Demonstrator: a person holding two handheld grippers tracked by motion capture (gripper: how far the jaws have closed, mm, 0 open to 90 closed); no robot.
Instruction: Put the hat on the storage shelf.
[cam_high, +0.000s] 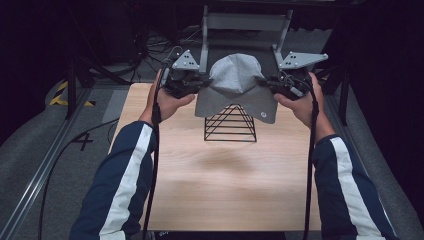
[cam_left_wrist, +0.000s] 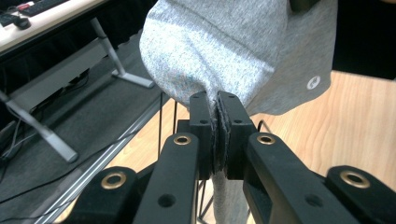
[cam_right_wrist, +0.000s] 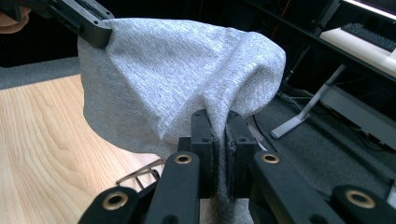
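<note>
Both pairs of jaws are clamped on folds of a grey knit cloth (cam_high: 236, 85): the left gripper (cam_left_wrist: 218, 109) pinches one side edge and the right gripper (cam_right_wrist: 219, 126) the opposite one. The cloth hangs stretched between them above a black wire pyramid stand (cam_high: 230, 123) on the counter (cam_high: 225, 175). It looks light, soft and limp, sagging where unsupported, so the edges seem the best hold.

High view above, looking forward and down, claw views close along black jaws, all sharing the table (cam_high: 220, 170).
</note>
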